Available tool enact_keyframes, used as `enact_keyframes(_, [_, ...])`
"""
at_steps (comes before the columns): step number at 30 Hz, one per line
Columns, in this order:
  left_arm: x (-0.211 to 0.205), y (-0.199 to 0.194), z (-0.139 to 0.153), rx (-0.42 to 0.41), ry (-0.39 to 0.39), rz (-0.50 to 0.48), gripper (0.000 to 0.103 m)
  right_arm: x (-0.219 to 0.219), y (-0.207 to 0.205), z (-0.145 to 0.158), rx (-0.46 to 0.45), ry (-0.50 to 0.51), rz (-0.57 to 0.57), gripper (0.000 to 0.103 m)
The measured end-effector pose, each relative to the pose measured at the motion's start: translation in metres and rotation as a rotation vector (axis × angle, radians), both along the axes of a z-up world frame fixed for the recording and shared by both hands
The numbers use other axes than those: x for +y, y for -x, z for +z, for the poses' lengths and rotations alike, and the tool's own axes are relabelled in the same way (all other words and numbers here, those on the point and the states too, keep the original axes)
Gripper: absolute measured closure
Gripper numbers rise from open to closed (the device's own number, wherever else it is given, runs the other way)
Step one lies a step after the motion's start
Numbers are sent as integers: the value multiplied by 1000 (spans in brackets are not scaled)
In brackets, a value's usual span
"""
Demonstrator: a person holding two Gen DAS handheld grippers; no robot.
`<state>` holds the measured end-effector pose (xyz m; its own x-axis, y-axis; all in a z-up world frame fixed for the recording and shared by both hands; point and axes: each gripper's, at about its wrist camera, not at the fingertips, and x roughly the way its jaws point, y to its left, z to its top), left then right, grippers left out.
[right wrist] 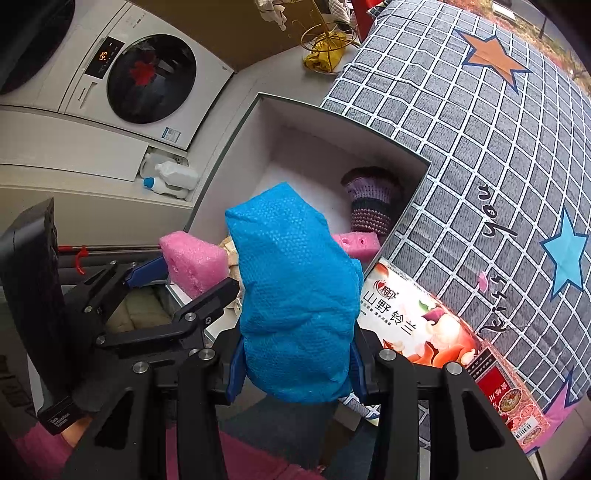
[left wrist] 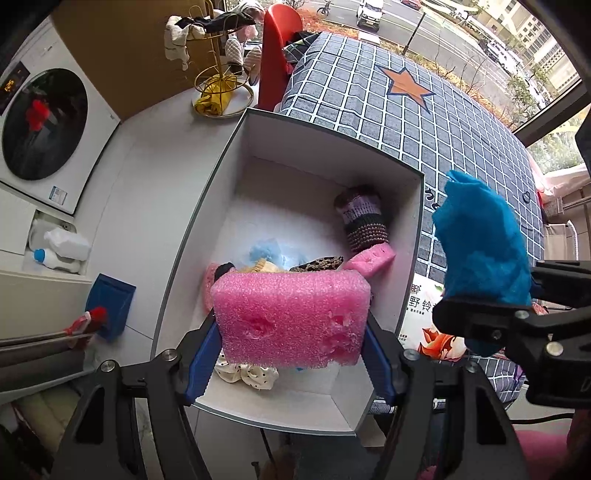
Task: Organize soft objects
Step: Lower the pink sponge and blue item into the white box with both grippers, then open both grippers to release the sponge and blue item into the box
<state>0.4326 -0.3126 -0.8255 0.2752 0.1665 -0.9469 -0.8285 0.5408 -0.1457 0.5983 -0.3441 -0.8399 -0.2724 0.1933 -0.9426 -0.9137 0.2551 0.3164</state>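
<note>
Left claw (left wrist: 291, 354) grips pink foam block (left wrist: 291, 317) above crowded white box (left wrist: 207, 206); right claw (right wrist: 295, 369) clamps blue foam wrap (right wrist: 295, 295) beside it; box contents partly hidden.

To my left stands a white washing machine (right wrist: 147, 77) with a dark round door, its display lit orange. The floor (left wrist: 155, 184) beside it is pale. On my right lies a grey checked bedspread (left wrist: 399, 122) with stars. Beyond it, daylight comes through a window (left wrist: 461, 33) onto a street.
</note>
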Motion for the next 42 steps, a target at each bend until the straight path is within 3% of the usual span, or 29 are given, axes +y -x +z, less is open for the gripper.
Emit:
enact_keyframes(14, [14,-3,-2,9,-9,12,30,28,1,4,-42,-17,27,58])
enact_keyframes(42, [23,-17,-6,21,0,5,30,42,-9,-7,-57,6,27,58])
